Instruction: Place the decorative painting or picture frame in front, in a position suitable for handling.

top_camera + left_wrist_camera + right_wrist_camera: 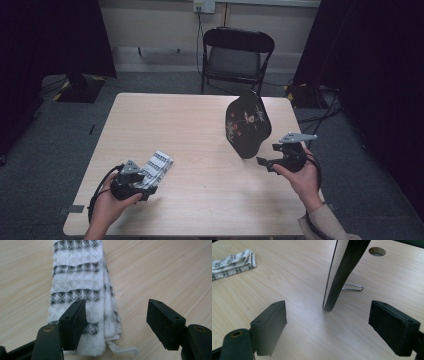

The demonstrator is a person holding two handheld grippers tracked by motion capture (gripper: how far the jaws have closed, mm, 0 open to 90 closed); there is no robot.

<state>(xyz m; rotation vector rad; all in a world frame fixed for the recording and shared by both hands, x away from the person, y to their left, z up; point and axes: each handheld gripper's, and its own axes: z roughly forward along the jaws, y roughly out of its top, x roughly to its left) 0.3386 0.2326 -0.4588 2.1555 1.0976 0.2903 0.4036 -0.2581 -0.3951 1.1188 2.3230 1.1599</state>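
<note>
Left gripper (116, 323) jaws spread, nothing pinched; I see one pad over the folded cloth (80, 292), cloth's long axis running straight away along the table (200, 200). Right gripper (327, 327) wide apart too, empty, aimed edge-on at the black plate (342, 272), upright on its wire stand (353, 287), just ahead.
</note>
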